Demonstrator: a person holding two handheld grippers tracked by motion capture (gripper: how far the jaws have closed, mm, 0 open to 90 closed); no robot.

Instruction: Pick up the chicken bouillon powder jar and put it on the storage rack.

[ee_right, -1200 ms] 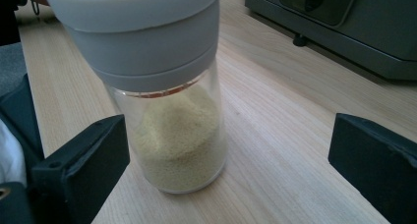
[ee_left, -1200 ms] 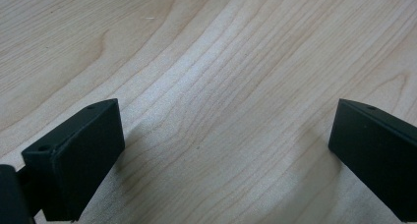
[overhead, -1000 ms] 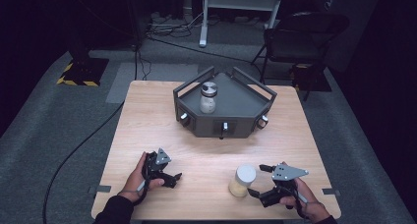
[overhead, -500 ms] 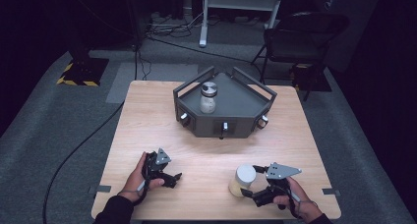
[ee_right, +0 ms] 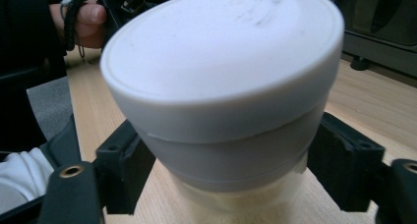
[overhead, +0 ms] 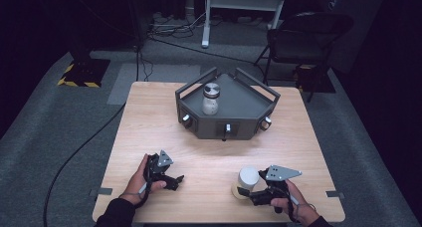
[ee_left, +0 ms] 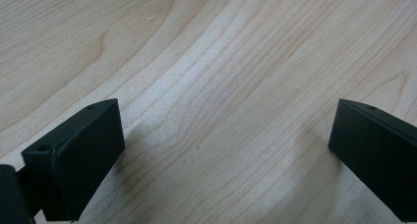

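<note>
One white-lidded jar (ee_right: 221, 101), pale, perhaps translucent body, clamped by right gripper (ee_right: 226, 170), left gripper (ee_left: 226, 155) open.

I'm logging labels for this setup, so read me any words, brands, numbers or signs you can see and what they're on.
No readable text anywhere.
White-lidded jar between the right gripper jaws: lid plain, only faint scuffs.
Metal-lidded jar on the grey tray: no label legible.
Yellow-and-black hazard stripes edge a floor plate: a marking, no words.
</note>
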